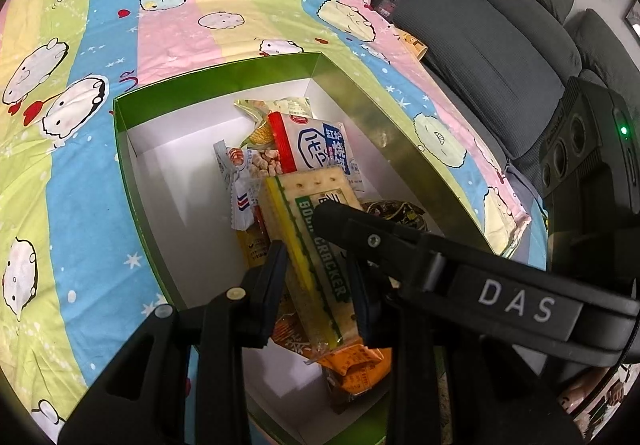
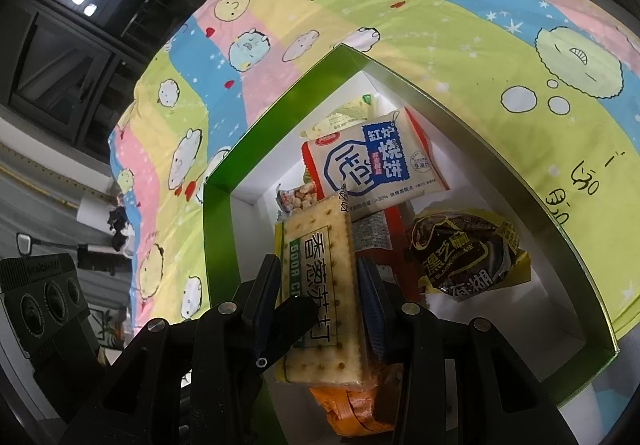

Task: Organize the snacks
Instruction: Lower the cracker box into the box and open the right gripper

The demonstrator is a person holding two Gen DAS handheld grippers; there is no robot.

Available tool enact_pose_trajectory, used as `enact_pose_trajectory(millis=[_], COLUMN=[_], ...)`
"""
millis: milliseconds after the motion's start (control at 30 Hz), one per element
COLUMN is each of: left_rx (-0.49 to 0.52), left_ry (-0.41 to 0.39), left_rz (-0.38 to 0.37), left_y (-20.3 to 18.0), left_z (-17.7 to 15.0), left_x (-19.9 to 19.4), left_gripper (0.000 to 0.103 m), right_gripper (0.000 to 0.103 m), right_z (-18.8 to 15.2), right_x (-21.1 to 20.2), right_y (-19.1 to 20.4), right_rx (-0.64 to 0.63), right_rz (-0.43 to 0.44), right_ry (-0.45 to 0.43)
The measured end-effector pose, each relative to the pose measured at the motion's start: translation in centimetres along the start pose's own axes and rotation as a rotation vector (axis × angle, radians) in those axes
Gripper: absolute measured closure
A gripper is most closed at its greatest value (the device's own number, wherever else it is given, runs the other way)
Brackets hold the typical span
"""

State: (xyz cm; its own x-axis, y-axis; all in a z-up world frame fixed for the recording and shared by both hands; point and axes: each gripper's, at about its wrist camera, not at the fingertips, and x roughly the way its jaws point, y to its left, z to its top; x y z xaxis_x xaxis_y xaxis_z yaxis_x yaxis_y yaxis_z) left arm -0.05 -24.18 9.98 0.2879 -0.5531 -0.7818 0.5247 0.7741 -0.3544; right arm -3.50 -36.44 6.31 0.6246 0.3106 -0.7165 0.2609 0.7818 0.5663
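Observation:
A soda cracker pack [image 1: 308,189] [image 2: 320,257] hangs tilted over an open green box [image 1: 216,73] [image 2: 272,117] with a white inside. My left gripper [image 1: 320,285] is shut on the pack's lower part. My right gripper [image 2: 318,289] is shut on the same pack across its width. Its black finger [image 1: 360,233] reaches in from the right in the left wrist view. In the box lie a white-and-blue biscuit pack [image 1: 320,149] [image 2: 372,161], a black sesame pack [image 2: 464,253], a peanut pack [image 1: 256,161] and an orange pack [image 1: 356,365] under the crackers.
The box rests on a pastel striped cartoon sheet [image 1: 120,45] [image 2: 440,25]. A grey sofa [image 1: 480,45] runs along the right, with a bottle [image 1: 390,1] and a yellow cup [image 1: 414,43] near its edge. The box's left half shows bare white floor [image 1: 180,181].

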Motion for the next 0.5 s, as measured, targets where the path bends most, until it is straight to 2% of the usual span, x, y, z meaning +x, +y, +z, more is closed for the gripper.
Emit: enact_pose_trajectory(millis=[500], left_rx=[-0.016], left_ry=[0.003], left_rz=[0.002], left_y=[0.22], left_z=[-0.10], left_x=[0.17], left_gripper=[0.072], right_gripper=[0.061], right_z=[0.07], right_x=[-0.05], right_y=[0.00], right_rx=[0.001], right_rz=[0.001], right_ry=[0.001])
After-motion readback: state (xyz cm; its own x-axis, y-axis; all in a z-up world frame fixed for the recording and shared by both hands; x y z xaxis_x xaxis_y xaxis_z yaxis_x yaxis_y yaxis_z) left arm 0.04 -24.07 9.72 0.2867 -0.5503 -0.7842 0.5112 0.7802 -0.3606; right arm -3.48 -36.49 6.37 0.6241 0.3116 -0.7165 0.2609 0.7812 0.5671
